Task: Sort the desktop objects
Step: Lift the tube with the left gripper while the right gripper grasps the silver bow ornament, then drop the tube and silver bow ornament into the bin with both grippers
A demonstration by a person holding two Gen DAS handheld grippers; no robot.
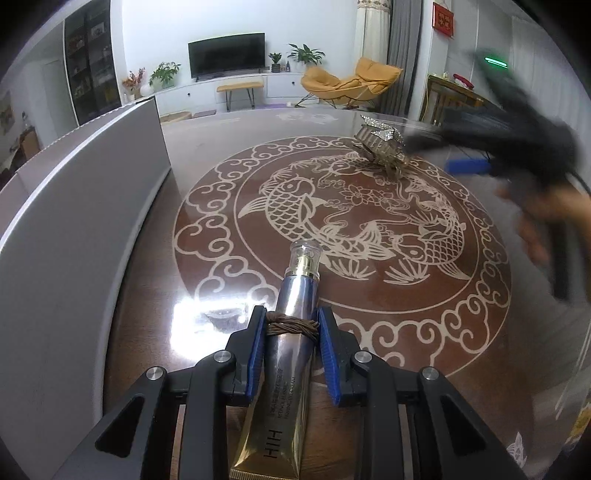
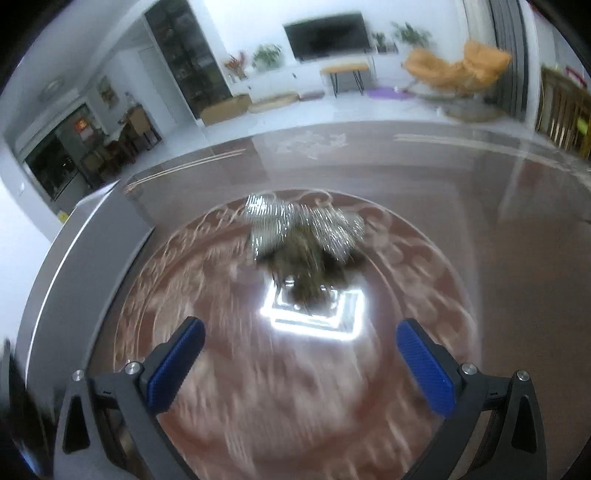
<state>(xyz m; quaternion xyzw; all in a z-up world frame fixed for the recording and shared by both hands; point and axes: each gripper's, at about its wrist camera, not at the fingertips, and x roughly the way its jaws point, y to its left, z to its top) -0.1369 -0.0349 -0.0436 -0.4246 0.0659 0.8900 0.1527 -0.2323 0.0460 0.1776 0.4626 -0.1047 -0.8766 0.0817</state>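
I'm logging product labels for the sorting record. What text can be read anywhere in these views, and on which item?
"HIH": on the gold end of the cream tube held in the left gripper.
Smaller lines on the tube: too small to read surely.
Red wall sign: gold characters, too blurred.
Right wrist view: none readable.

Black grippers [image 1: 291, 332], blue ribbed pads [image 2: 424, 373], silver screws

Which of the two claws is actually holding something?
The left claw: its blue pads clamp the cream tube. The right claw is wide open, empty, facing the sparkly hair clip.
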